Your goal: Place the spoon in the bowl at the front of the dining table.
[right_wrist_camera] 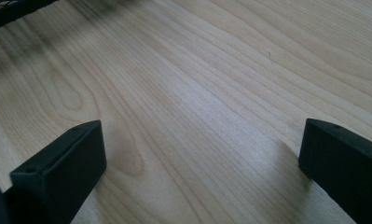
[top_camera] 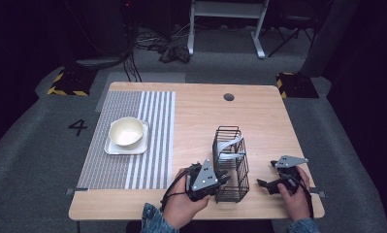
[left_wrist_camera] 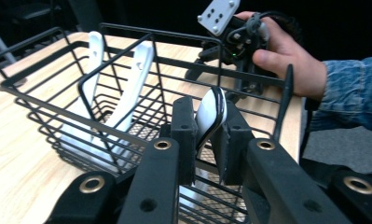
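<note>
A black wire basket (top_camera: 231, 165) stands on the light wooden table (top_camera: 259, 111), toward its near edge. Well to the left of the basket, a cream round bowl (top_camera: 127, 131) sits on a white square plate (top_camera: 112, 147), both resting on a grey-and-white striped woven placemat (top_camera: 133, 170). Beyond the basket, near the table's far edge, is a dark round cable hole (top_camera: 229, 97).

Inside the basket, two white flat plates (left_wrist_camera: 116, 93) stand on edge, leaning between the wire dividers toward its far end. The near compartment's wires rise on both sides of the left gripper's jaws.

The left gripper (top_camera: 215, 180) is pressed up to the basket's near left corner. In the left gripper view its jaws are closed tightly on the rim of a white plate with a dark edge (left_wrist_camera: 210, 114), held upright on edge over the basket's near compartment.

The right gripper (top_camera: 266, 185) is just right of the basket, apart from it. In the right gripper view its jaws stand wide apart over bare wood, holding nothing.
</note>
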Available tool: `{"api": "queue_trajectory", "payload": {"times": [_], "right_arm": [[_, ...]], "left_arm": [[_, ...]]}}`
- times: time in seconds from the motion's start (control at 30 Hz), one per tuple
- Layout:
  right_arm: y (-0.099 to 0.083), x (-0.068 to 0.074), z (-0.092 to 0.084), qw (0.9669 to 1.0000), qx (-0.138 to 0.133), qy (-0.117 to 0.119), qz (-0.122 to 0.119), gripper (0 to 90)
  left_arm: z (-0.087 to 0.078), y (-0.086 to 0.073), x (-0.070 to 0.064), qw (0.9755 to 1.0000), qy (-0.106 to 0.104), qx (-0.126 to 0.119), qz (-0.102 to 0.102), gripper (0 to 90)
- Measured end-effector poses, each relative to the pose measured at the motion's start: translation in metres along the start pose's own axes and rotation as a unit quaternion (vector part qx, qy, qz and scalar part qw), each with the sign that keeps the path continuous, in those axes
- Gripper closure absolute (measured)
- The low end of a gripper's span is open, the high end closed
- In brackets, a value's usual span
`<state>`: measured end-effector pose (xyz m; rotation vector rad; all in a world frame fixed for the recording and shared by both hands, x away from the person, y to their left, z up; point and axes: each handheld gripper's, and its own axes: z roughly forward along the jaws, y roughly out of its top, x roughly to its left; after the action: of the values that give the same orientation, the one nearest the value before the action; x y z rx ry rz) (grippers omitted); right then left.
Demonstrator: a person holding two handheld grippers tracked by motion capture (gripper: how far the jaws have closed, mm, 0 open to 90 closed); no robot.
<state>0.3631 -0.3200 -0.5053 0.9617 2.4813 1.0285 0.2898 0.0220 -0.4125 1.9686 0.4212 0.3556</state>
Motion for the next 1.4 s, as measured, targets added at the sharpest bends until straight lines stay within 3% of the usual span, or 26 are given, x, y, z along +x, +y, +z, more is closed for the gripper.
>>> {"api": "queue_trajectory", "payload": {"times": [0.2, 0.37, 0.57, 0.93, 1.17, 1.4], "right_arm": [[0.000, 0.000, 0.000, 1.0000, 0.000, 0.000, 0.000, 0.7], [0.000, 0.000, 0.000, 1.0000, 0.000, 0.000, 0.000, 0.7], [0.000, 0.000, 0.000, 1.0000, 0.000, 0.000, -0.001, 0.7], [0.000, 0.000, 0.000, 1.0000, -0.001, 0.001, -0.002, 0.7], [0.000, 0.000, 0.000, 1.0000, -0.001, 0.001, -0.002, 0.7], [0.000, 0.000, 0.000, 1.0000, -0.001, 0.001, -0.002, 0.7]], "left_arm": [[0.001, 0.002, 0.004, 0.9999, 0.004, 0.002, -0.013, 81.2], [0.003, 0.005, 0.009, 0.9998, 0.016, 0.009, -0.005, 83.5], [0.007, 0.012, 0.009, 0.9998, 0.013, 0.017, -0.001, 84.4], [0.005, 0.037, 0.014, 1.0000, -0.001, -0.003, -0.003, 84.6], [-0.001, 0.043, 0.017, 0.9998, -0.005, -0.011, -0.018, 84.5], [-0.005, 0.049, 0.018, 0.9996, -0.011, -0.017, -0.019, 84.5]]}}
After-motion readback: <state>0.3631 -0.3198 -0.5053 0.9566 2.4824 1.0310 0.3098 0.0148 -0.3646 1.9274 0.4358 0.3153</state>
